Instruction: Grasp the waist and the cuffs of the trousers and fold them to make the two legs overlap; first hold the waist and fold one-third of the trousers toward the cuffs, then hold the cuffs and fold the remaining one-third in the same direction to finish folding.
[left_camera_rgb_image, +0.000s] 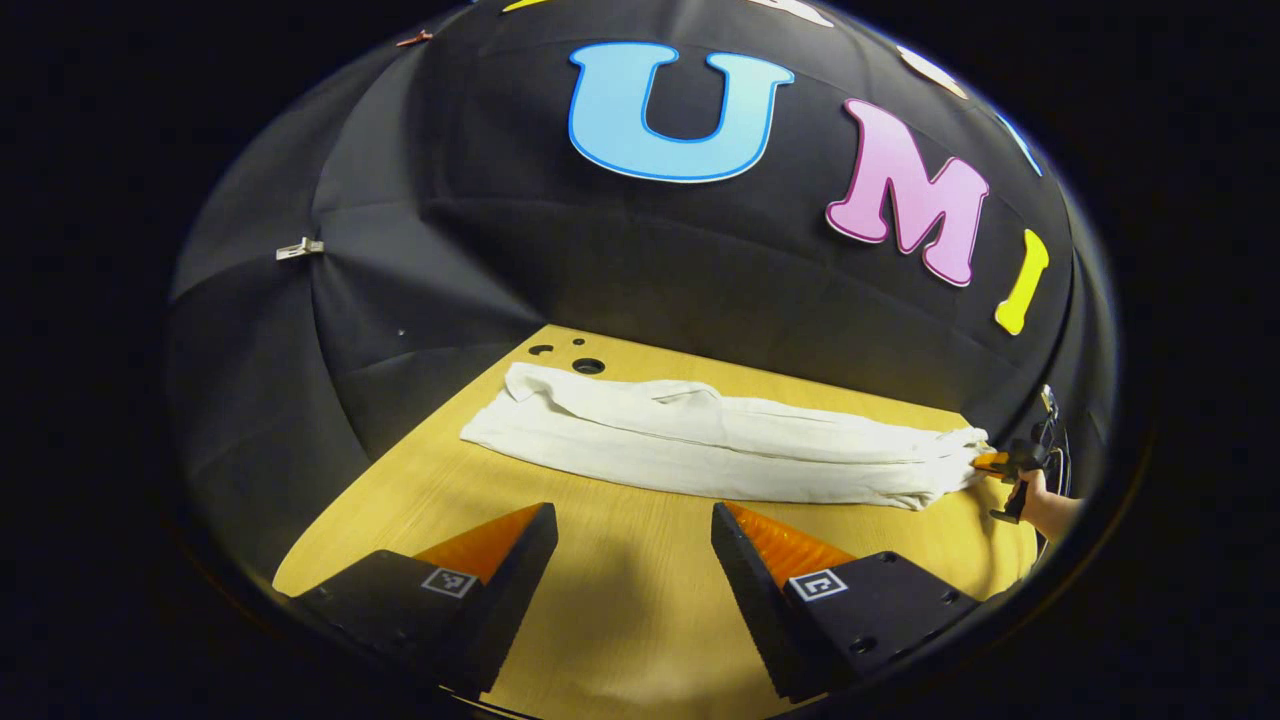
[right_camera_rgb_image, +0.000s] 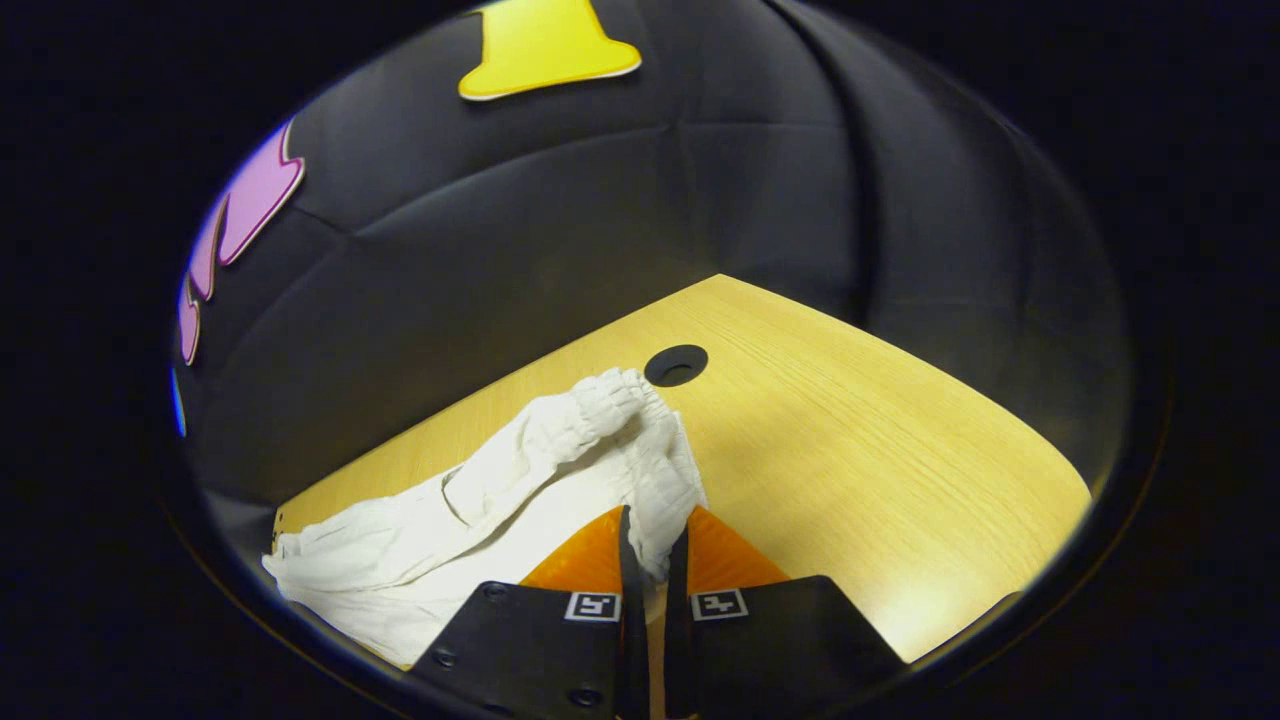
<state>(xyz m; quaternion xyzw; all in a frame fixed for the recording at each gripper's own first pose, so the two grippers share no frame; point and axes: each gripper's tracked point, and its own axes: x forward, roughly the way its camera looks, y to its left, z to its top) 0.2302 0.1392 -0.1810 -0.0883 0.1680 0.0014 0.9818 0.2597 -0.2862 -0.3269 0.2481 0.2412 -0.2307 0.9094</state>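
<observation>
Trousers (left_camera_rgb_image: 720, 445) lie lengthwise across the table (left_camera_rgb_image: 620, 600), legs already overlapped; right gripper (right_camera_rgb_image: 652, 550) is pinched on the gathered waist end (right_camera_rgb_image: 655, 470), left gripper (left_camera_rgb_image: 635, 550) hangs wide and empty, set back from the cuff end (left_camera_rgb_image: 500, 425), so right leads.

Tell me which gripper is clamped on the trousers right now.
The right gripper: it is shut on the gathered end of the white trousers. The left gripper hangs open above bare table.
</observation>
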